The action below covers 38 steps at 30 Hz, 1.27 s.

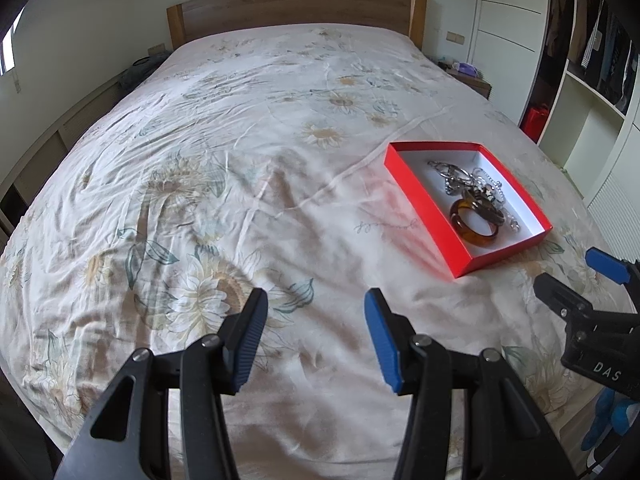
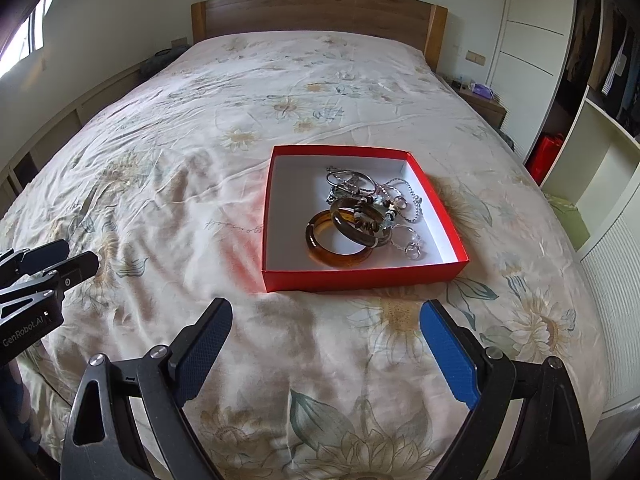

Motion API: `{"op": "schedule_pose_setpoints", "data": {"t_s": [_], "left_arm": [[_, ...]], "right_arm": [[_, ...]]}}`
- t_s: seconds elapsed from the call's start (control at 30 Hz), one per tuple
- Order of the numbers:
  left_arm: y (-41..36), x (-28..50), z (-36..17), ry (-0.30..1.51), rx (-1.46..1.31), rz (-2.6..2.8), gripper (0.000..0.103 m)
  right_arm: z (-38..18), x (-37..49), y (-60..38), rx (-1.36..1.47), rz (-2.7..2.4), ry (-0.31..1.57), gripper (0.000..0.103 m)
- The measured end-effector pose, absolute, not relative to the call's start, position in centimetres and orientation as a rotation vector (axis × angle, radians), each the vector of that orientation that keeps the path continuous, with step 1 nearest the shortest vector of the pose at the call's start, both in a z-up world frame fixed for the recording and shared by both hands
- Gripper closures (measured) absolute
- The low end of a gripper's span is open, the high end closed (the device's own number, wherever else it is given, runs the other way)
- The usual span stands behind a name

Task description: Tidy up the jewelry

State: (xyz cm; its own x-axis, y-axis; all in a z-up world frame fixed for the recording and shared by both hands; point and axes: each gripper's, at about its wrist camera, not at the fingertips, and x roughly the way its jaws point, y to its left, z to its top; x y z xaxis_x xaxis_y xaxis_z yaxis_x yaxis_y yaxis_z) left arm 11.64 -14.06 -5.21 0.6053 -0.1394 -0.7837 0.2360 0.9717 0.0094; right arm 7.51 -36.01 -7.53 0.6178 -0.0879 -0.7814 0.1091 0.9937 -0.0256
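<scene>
While both tools hang above the bed (image 2: 168,152) with nothing in them, the red box (image 2: 360,276) sits on the flowered cover at about one o'clock from the left tool (image 1: 316,336) and dead ahead, at twelve, of the right tool (image 2: 326,352). Each has its jaws spread wide, released.

Inside the box the jewelry lies heaped toward the three o'clock side. To my eye the amber bangle (image 2: 338,242) is stiff, smooth and likely slippery, best pinched across its band at the free six o'clock edge. A darker bangle (image 2: 354,220) leans over it. The silver chains (image 2: 400,196) look light and limp; they would probably drag or snag neighbours, so I would lift them near a ring or clasp.

From the right wrist view the heap can be told apart piece by piece. In the left wrist view it is more foreshortened, though that camera shows the right tool from the side, at four o'clock.
</scene>
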Motion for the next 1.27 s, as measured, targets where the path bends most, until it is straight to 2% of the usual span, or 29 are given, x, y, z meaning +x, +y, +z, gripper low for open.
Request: {"op": "schedule_pose_setpoints", "data": {"t_s": [1.27], "left_arm": [[-13.5, 11.5, -4.8, 0.883, 0.127, -0.182, 0.053]], "right_arm": [[-7.5, 7.1, -36.3, 0.031, -0.118, 0.898, 0.009]]}}
